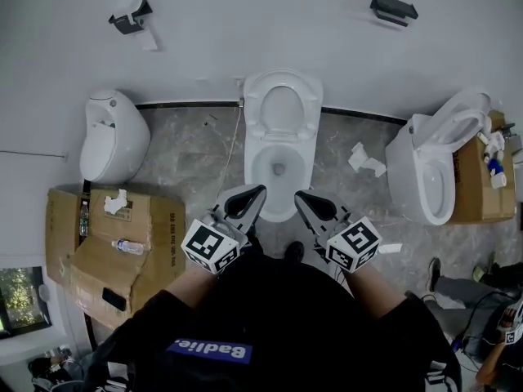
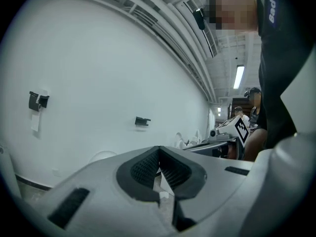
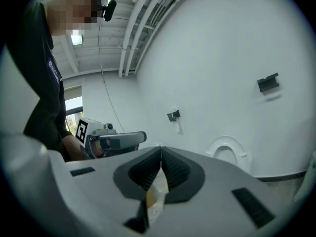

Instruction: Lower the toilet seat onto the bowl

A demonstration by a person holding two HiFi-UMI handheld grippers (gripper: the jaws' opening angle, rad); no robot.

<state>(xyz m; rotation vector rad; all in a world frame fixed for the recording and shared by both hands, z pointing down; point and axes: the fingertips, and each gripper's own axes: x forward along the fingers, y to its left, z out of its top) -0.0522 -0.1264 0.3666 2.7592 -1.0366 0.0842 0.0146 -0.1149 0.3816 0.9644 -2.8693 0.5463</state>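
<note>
White wall (image 1: 245,31) meets grey marbled floor (image 1: 184,158) along a dark skirting (image 1: 188,104). Left bracket (image 1: 131,16) and right bracket (image 1: 392,8), both black, are fixed high on the wall. Urinal (image 1: 113,135) at left, second toilet (image 1: 433,166) at right. Cardboard boxes (image 1: 106,247) near the urinal, window (image 1: 18,296) beside them. Crumpled paper (image 1: 365,160) lies on the floor. Overhead are pipes (image 3: 143,14) and a lit strip light (image 2: 239,76).

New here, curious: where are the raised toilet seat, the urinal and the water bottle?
toilet seat (image 1: 311,109), head view, ring's right side.
urinal (image 1: 122,149), head view, rounded front.
water bottle (image 1: 131,247), head view, its middle.
</note>
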